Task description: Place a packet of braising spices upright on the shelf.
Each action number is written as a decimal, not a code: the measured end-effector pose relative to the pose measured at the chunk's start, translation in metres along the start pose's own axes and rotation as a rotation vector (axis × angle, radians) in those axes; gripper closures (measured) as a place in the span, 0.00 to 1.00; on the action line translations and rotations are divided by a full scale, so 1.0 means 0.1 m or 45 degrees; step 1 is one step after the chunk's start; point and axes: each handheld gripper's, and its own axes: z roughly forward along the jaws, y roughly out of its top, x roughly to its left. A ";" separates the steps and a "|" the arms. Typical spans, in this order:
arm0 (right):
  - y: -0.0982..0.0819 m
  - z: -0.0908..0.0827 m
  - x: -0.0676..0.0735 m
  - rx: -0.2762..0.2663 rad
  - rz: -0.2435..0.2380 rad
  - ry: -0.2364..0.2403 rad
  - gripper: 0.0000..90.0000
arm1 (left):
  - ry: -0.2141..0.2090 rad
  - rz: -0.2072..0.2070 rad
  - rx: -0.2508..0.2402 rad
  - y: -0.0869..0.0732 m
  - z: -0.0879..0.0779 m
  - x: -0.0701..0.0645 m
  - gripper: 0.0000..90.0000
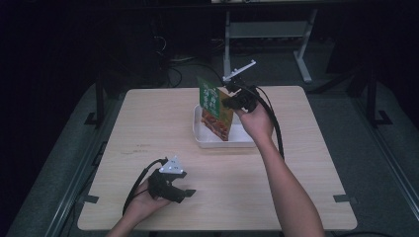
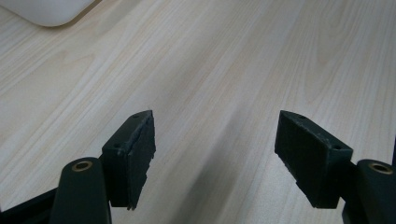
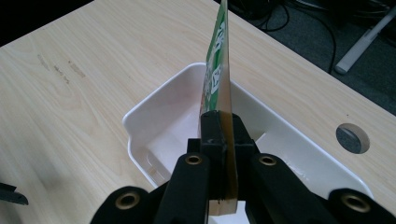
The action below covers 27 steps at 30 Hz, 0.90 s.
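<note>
Right tool (image 3: 219,140) clamped on upper edge of flat green-and-brown printed snack packet (image 1: 216,111), held upright over white rectangular plastic tray (image 1: 225,142) near bench far edge, apparently for lowering in. Left tool (image 2: 215,154) wide open, empty, parked near front-left corner.

The left gripper (image 1: 184,193) rested low near the table's front edge, jaws wide apart. The right gripper (image 1: 228,102), arm outstretched, was apparently clamped tight.
</note>
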 end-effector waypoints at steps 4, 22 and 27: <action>-0.01 0.00 0.00 -0.001 0.004 0.008 0.98 | -0.001 0.000 -0.001 0.00 0.00 0.00 0.32; -0.14 -0.13 -0.07 0.027 0.043 0.077 0.59 | 0.001 -0.003 0.000 0.00 0.00 0.00 0.32; -0.24 -0.17 -0.11 0.030 0.061 0.095 0.56 | 0.001 -0.008 -0.003 0.00 0.01 0.00 0.32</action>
